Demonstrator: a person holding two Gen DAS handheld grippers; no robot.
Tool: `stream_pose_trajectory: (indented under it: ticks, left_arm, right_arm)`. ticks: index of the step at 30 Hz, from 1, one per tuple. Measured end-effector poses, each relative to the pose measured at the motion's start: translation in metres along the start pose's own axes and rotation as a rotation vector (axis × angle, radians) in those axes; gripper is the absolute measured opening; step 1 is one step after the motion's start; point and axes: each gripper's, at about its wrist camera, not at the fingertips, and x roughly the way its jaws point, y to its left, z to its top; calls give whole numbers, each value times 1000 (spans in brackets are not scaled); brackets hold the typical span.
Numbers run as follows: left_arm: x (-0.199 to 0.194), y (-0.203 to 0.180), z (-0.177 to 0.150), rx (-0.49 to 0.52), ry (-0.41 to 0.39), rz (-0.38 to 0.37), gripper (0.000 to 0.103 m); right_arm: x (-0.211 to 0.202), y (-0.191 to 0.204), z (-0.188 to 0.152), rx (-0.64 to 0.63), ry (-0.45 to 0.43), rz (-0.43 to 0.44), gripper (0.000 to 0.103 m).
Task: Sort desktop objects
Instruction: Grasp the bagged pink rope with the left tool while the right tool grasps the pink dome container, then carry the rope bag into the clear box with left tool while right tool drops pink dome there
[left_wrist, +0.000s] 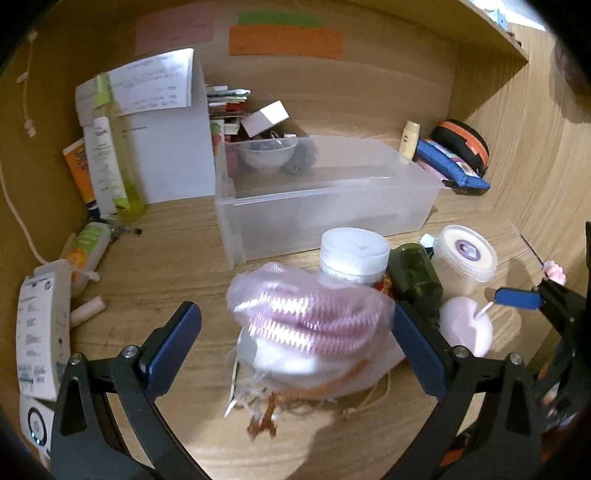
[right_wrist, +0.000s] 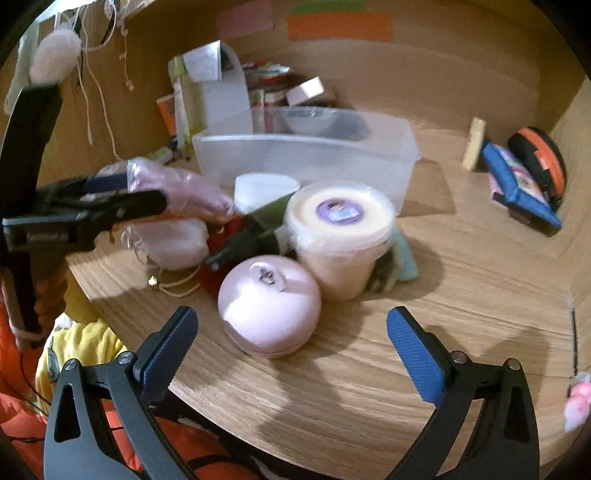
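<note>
No legible text anywhere, print on the white paper sheets (left_wrist: 155, 83), receipt (left_wrist: 37, 332) and tub lid's purple sticker (right_wrist: 338, 210) too blurred to read

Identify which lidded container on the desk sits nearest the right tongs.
The round pink case, just ahead of the right tongs. The cream tub and white-capped jar stand farther back.

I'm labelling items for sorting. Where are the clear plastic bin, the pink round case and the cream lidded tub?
clear plastic bin (left_wrist: 325, 206): left wrist view, front wall.
pink round case (right_wrist: 267, 306): right wrist view, domed top.
cream lidded tub (right_wrist: 340, 214): right wrist view, lid.
</note>
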Motion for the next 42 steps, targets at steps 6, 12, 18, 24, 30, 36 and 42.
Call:
stream_pose_trajectory:
  ticks: [6, 12, 18, 24, 30, 36, 42]
  left_arm:
    - [16, -1, 3, 4, 12, 8, 103]
    - [20, 0, 3, 2, -5, 25, 77]
    - [17, 2, 3, -7, -23, 48, 69]
    - [-1, 5, 4, -16, -52, 42, 68]
    - [-28, 7, 11, -30, -114, 26, 68]
    - [-44, 5, 21, -17, -164, 30, 68]
    - [-48, 9, 39, -31, -191, 14, 68]
  right_arm:
    - [17, 3, -1, -10, 26, 12, 86]
    - [21, 0, -1, 8, 39, 67, 61]
    - [13, 1, -2, -5, 29, 68, 60]
    - [-11, 2, 3, -22, -20, 68, 60]
    - [-30, 1, 16, -19, -74, 74, 60]
    - [-44, -5, 35, -28, -129, 84, 60]
    - [-48, -18, 56, -31, -179, 56, 60]
